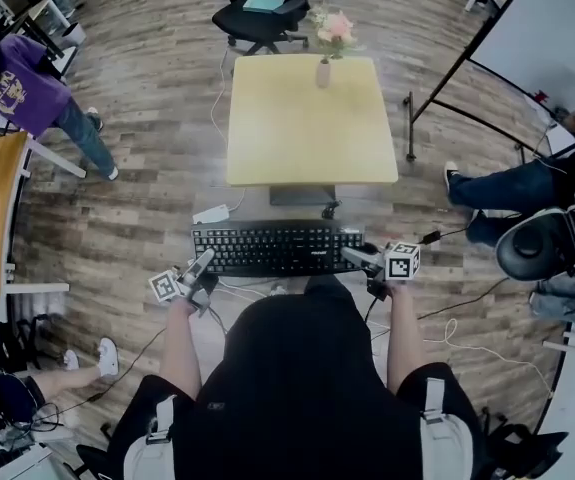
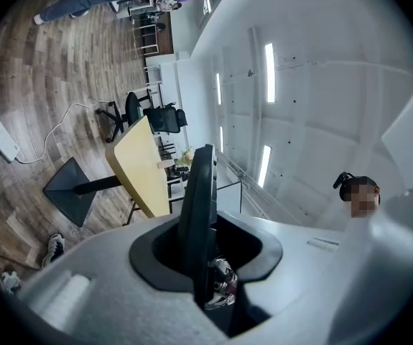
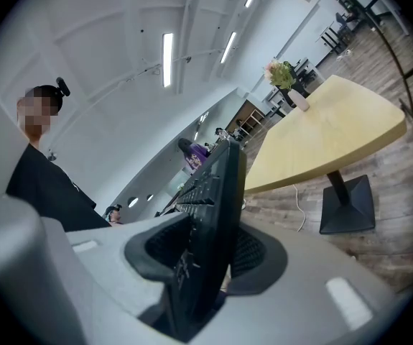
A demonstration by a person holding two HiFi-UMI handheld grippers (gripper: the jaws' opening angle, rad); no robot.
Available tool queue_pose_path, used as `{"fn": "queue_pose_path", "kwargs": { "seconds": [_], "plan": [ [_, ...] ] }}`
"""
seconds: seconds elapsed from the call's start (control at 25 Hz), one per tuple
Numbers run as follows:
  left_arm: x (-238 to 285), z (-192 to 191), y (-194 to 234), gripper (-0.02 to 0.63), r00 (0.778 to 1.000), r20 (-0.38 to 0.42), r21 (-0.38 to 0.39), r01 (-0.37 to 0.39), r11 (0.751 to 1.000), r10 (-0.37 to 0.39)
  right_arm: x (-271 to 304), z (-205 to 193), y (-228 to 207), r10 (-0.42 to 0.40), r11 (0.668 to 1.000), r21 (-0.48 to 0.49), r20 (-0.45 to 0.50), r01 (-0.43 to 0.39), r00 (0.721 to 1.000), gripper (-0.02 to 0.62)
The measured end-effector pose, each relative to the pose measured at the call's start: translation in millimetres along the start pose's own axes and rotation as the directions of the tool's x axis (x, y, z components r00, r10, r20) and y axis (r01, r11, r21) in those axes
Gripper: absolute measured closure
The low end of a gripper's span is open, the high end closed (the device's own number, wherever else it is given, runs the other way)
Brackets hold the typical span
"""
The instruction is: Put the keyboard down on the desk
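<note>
Two grippers share one load: the left gripper [image 1: 205,261] and the right gripper [image 1: 353,256] each clamp an end of the black keyboard [image 1: 277,248], which hangs in the air in front of the person's chest, keys up and roughly level in the head view. In the left gripper view, the keyboard runs edge-on between the jaws, which are closed narrowly against it, with the dark pads on either face of its left end. In the right gripper view, the jaws stand a little wider but are likewise pressed onto the keyboard's right end, and rows of keys stretch away from them. The keyboard is not on the desk [image 1: 312,118]. It is held on the near side of the pale yellow top, short of its near edge and over the wood-plank floor [image 1: 157,218]. A small vase of flowers [image 1: 325,63] stands at the far edge of the desk, and a black office chair [image 1: 262,8] sits beyond it. A white power strip [image 1: 210,214] lies on the floor near the keyboard's left end, its cable trailing away. To the far left, a person in a purple top [image 1: 17,88] stands well apart from the desk.
</note>
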State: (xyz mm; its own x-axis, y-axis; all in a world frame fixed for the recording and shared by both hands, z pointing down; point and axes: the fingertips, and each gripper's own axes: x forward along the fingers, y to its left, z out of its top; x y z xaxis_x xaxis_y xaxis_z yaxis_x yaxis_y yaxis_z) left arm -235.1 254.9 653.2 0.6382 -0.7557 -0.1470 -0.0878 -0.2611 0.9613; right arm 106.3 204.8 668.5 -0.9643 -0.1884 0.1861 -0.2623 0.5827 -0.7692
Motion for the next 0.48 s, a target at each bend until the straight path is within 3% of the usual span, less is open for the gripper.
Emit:
{"fn": "queue_pose_path", "kwargs": {
  "seconds": [0.48],
  "plan": [
    [48, 23, 10, 0.515, 1.000, -0.011, 0.017, -0.009, 1.000, 0.009, -1, 36, -36, 0.005, 1.000, 0.014, 0.007, -0.005, 1.000, 0.442]
  ]
}}
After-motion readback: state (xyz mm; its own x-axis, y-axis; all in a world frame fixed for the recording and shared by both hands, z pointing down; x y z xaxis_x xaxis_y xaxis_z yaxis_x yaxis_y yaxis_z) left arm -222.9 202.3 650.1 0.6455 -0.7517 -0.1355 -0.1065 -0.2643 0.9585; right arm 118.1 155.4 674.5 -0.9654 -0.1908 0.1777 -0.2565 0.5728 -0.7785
